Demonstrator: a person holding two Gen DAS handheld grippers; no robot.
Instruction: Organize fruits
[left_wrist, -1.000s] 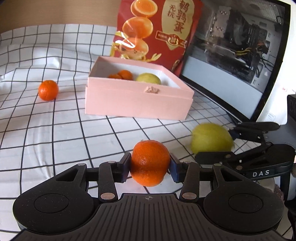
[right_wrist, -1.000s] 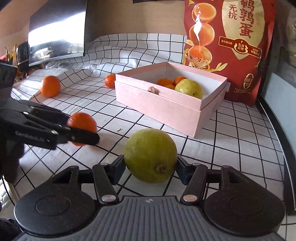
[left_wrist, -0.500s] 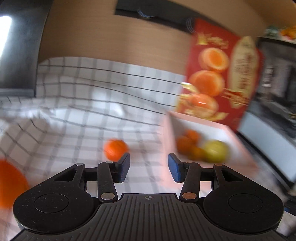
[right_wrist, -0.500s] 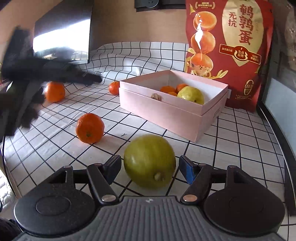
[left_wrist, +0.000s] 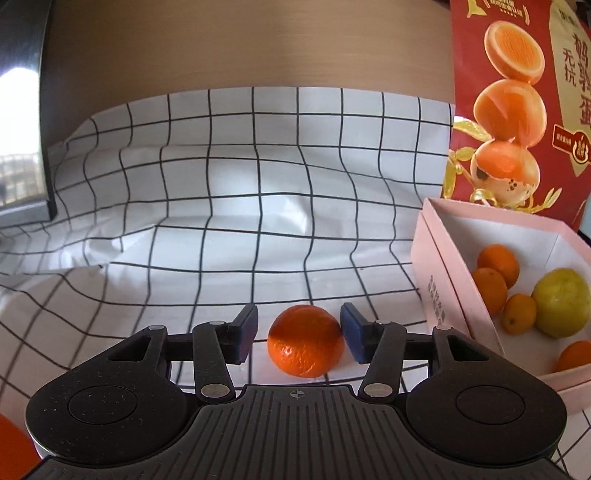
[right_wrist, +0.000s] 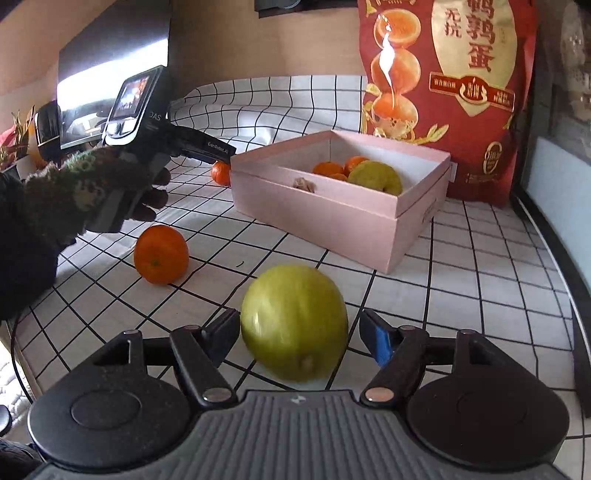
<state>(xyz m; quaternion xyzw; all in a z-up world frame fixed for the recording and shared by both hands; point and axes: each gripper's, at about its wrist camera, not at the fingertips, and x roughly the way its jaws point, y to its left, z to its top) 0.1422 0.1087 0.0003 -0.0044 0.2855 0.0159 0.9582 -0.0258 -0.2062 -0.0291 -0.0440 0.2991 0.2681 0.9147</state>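
Observation:
My left gripper (left_wrist: 298, 334) is open, its blue pads on either side of an orange tangerine (left_wrist: 306, 341) on the checked cloth, with small gaps. The pink box (left_wrist: 439, 273) to its right holds several tangerines and a yellow-green fruit (left_wrist: 561, 302). My right gripper (right_wrist: 300, 338) is open around a large yellow-green fruit (right_wrist: 293, 321) resting on the cloth, pads apart from it. In the right wrist view the pink box (right_wrist: 332, 218) stands behind, and the left gripper (right_wrist: 199, 146) reaches to a tangerine (right_wrist: 221, 172) beside the box.
A loose tangerine (right_wrist: 161, 254) lies left of the green fruit. A red snack bag (right_wrist: 443, 92) stands behind the box. A dark monitor (left_wrist: 22, 110) is at the far left, another screen edge (right_wrist: 554, 206) at the right. An orange shape (left_wrist: 13, 448) shows at bottom left.
My left gripper let go of its tangerine, swung left and now sits open around another tangerine next to the box. My right gripper opened off the green fruit, which rests on the cloth.

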